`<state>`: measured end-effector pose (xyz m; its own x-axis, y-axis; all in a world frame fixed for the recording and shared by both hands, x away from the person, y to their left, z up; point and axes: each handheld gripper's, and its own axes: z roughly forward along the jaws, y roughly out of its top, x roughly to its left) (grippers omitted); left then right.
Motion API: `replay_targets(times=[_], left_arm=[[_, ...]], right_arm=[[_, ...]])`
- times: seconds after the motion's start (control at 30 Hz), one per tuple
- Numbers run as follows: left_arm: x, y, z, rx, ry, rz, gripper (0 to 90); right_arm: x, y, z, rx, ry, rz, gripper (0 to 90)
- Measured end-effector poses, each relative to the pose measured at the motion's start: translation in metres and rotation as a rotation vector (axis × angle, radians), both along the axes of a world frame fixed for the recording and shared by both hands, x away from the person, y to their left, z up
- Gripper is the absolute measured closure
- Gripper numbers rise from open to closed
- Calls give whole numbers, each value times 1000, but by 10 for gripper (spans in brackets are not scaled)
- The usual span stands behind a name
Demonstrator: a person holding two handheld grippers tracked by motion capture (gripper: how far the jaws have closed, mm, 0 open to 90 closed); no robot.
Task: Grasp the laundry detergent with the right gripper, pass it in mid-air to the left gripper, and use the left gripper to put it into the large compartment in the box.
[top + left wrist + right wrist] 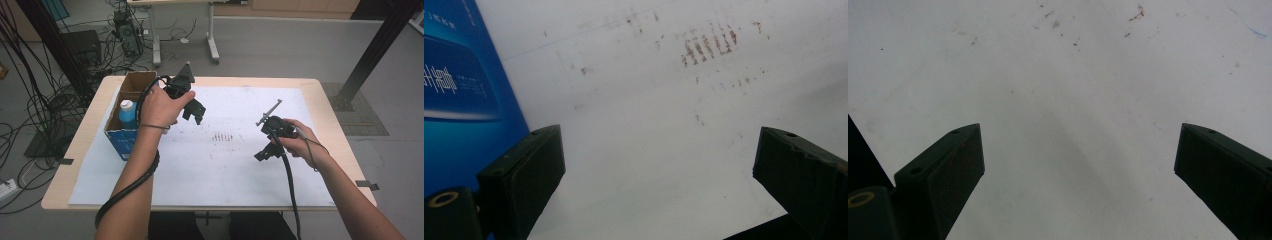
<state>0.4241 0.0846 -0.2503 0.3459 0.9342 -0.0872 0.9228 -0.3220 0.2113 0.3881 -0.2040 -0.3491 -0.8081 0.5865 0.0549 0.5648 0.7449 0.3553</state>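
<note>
While both grippers hang empty over the white sheet [240, 170], the work appears at or near its end, judged from the layout: a blue-capped bottle [127, 112] stands upright in the near compartment of the cardboard box [121, 142] at the table's left edge, and no loose item lies on the sheet. The far compartment's contents can't be made out. What is left, if anything, can't be read from these views.

Left gripper [194, 111]: held just right of the box, above the sheet, approx. level with the bottle. Jaws spread wide; nothing between them, nothing touched. Its own view looks down past the box's blue printed side [459, 95] onto rust-coloured smudges [706, 47] on the sheet.

Right gripper [263, 154]: well apart from the box, over the sheet's right half, pointing down and toward the person. Jaws likewise wide, w/ bare paper [1073, 150] between them; no contact seen.
</note>
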Motion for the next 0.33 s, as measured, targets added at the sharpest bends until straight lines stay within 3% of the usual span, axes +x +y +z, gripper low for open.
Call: replay_targets(times=[0.33], left_arm=[[-5,3,5,0,-6,-6,68]], right_arm=[[-8,0,6,14,-13,-22,57]])
